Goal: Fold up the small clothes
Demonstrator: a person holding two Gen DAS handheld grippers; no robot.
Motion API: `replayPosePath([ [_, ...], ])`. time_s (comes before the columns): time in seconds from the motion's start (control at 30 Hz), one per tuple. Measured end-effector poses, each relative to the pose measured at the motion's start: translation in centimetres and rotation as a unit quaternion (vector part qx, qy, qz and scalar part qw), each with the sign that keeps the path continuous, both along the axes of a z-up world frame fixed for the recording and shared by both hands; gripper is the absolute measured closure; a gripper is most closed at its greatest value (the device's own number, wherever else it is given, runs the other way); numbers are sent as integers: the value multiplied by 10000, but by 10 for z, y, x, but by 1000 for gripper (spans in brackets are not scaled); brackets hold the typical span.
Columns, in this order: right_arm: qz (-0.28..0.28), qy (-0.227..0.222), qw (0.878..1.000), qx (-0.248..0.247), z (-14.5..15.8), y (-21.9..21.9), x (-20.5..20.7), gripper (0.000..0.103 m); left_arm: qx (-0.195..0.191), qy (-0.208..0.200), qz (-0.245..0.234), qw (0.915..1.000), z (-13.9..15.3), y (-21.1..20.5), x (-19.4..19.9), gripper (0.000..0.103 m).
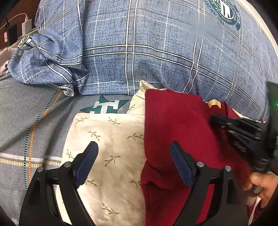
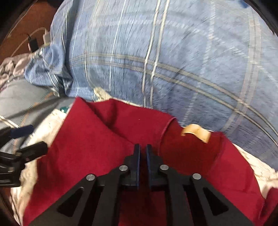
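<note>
Bedroom in a home; work laid out on a made bed.

Bed (image 1: 20, 121) covered by a grey sheet with orange and teal dashed stripes and a teal star emblem (image 1: 104, 107). Bulky blue plaid duvet (image 1: 147, 52) heaped behind, round crest badge (image 1: 224, 10) printed on it, a second fold of the same fabric bunched at left. Cream pillow with leaf-sprig print (image 1: 107, 147) lies on the sheet. Reddish-brown wooden headboard or wall panel (image 2: 29, 22) at the far left edge. White charger block with cable (image 1: 26, 24) sits there, beside a dark device. Soft household bedding throughout, in both views.
</note>
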State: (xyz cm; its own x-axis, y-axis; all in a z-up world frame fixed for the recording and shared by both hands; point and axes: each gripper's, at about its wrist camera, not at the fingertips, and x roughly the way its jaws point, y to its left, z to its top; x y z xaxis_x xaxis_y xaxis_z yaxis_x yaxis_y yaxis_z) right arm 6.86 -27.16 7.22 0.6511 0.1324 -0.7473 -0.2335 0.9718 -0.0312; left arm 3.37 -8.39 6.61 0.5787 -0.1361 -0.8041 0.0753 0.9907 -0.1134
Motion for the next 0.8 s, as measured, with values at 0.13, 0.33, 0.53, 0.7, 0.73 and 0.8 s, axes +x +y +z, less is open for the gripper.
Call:
replayPosePath([
  [0.13,-123,-22,9999,101,5,-15,-33,75,0,-29,-24,10000,2,-5,-1,18],
  [0.33,-718,334,9967,185,-28,-31,-32,75,3,-16,-100,9999,7,-19,-1,18],
  [0.53,-966,271,9947,231,-14,-51,-54,59,-19,-17,-286,9996,11,-38,-4,18],
  [0.7,-1000,393,9934,390,-21,-69,-63,55,205,449,-568,9972,-17,-64,2,17],
  [0.73,-1023,438,9926,487,-14,-77,-68,55,326,439,-565,9969,-21,-68,1,15],
  [0.8,-1120,304,9905,738,-5,-92,-74,55,436,253,-577,9971,-21,-71,-3,15],
])
